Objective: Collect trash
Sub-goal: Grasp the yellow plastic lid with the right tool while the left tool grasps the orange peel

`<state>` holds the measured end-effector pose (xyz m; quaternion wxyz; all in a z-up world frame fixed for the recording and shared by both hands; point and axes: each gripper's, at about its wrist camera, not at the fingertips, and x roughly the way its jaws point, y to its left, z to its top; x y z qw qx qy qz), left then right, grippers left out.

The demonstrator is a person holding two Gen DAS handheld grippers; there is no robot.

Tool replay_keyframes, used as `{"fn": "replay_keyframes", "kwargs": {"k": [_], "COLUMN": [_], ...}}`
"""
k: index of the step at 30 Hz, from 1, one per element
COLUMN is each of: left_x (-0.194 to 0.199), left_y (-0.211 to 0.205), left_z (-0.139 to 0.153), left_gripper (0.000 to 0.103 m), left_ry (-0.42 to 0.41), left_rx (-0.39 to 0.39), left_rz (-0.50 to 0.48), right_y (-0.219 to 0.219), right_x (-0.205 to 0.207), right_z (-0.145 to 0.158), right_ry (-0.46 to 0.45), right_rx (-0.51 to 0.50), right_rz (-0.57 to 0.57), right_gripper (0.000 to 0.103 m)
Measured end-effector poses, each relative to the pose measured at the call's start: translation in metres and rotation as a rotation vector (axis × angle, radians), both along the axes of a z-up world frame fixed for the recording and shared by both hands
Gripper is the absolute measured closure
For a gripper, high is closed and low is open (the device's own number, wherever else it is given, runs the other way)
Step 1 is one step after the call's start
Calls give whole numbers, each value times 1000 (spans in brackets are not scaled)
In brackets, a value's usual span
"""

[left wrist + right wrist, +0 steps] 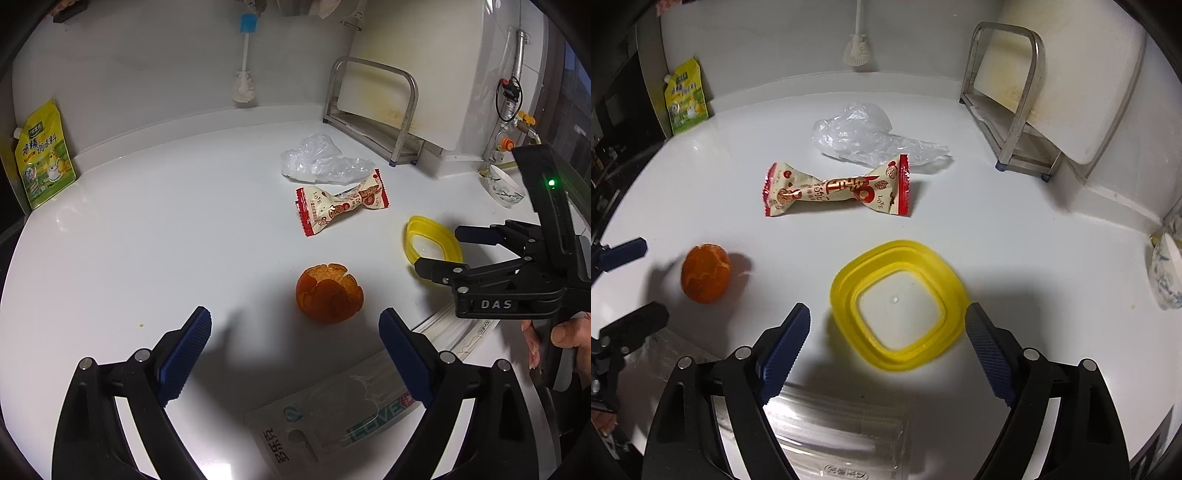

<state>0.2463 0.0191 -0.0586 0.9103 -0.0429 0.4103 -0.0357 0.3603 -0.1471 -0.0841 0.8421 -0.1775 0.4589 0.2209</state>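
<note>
left fingers (pixel 295 354) wide, empty | right fingers (pixel 886 347) wide, empty | hand (pixel 569 332) left-view only

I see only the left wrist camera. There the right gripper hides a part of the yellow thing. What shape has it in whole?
Observer: In the right wrist view the yellow lid is a rounded square with a stepped rim and a white middle.
Operator: Is the right gripper around it?
Observer: The right gripper is open, and the lid's near edge appears between its fingertips. Whether they touch it cannot be judged.
Operator: Is something under that gripper?
Observer: Yes, a clear plastic tray with ridges shows between its fingers, nearer the camera than the lid.
</note>
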Motion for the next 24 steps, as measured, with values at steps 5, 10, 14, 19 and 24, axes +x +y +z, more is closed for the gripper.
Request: {"fn": "replay_keyframes", "kwargs": {"k": [5, 10, 14, 19, 24], "left_x": [2, 4, 7, 14, 26], "left_y": [-1, -1, -1, -6, -14], "left_z": [1, -1, -3, -7, -14], "left_gripper": [13, 13, 13, 13, 13], "left_ry": [-2, 0, 6, 19, 38], "left_rx": [-5, -7, -8, -2, 10], "left_rz": [-2, -1, 3, -1, 5], "right_y": [2, -5, -13, -26, -36], "right_x": [2, -4, -5, -10, -15], "right_z": [-11, -13, -13, -4, 12], "right_ry": [6, -4, -2, -17, -43], "right_rx": [-27, 16, 40, 107, 167], "right_rz": [15, 10, -12, -53, -79], "right_gripper": [21, 25, 34, 34, 34]}}
